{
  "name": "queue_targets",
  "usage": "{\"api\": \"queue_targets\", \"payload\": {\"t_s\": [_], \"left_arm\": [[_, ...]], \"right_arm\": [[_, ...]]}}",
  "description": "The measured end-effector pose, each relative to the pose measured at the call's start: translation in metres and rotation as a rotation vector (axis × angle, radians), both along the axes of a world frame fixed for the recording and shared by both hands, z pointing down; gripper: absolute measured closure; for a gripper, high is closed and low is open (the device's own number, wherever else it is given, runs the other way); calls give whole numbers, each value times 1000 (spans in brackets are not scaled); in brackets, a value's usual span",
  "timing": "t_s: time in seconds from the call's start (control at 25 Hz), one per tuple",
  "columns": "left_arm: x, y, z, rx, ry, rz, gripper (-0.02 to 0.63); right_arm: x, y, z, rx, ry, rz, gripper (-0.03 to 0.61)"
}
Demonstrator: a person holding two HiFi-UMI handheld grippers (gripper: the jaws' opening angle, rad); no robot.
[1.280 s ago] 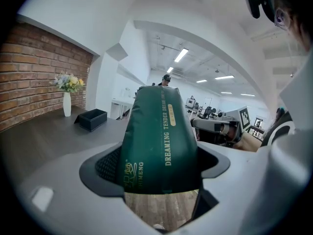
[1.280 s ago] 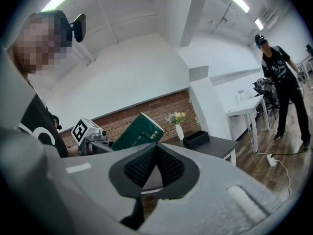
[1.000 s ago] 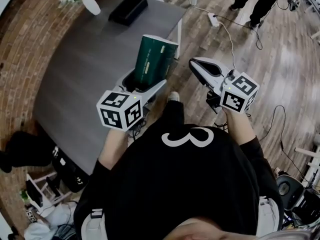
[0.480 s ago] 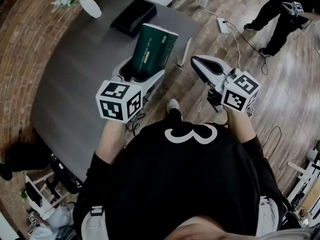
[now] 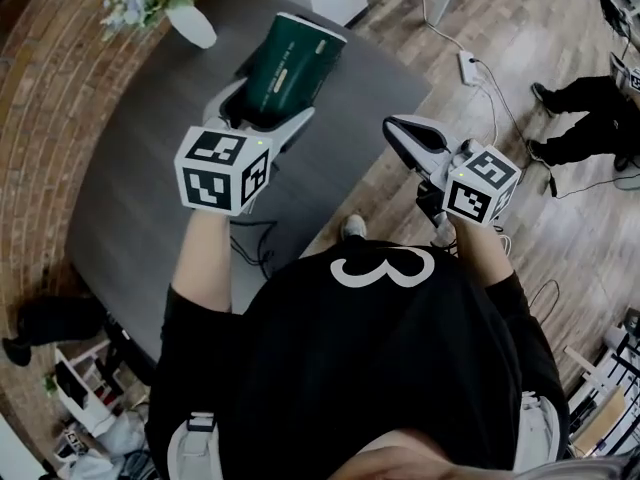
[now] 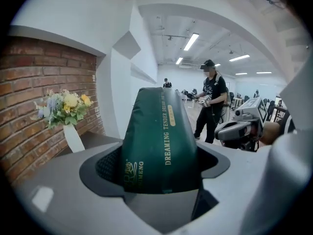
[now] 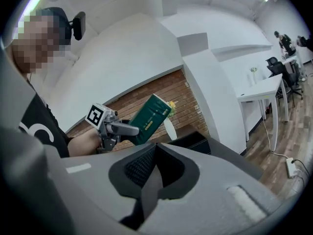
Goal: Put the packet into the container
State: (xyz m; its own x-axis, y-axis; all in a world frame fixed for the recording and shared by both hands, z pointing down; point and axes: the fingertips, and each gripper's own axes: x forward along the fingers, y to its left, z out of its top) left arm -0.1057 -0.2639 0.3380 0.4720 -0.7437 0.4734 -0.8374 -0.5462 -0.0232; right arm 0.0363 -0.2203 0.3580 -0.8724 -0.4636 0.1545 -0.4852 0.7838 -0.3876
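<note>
Moved over the table [image 5: 140, 158], left hand-held gripper [image 5: 263, 108] grips packet [image 5: 292, 60]; right one [image 5: 398, 132] closed.

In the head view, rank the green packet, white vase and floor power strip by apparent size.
1. Green packet, clearly largest.
2. White vase.
3. Power strip, smallest, though it lies farther from the camera.

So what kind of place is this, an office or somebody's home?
Most likely an open-plan office or lab: ceiling strip lights, a white desk with office chairs, and another person standing on the open floor.
</note>
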Motion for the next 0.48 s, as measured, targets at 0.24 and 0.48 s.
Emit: {"api": "queue_targets", "payload": {"t_s": [0.24,0.48], "left_arm": [[-30,-61,13,1,-97,10,163],[-44,-106,53,-55,-137,51,163]], "right_arm": [[-13,-26,15,-37,27,-28,577],[-14,-43,33,-79,63,-36,577]]}}
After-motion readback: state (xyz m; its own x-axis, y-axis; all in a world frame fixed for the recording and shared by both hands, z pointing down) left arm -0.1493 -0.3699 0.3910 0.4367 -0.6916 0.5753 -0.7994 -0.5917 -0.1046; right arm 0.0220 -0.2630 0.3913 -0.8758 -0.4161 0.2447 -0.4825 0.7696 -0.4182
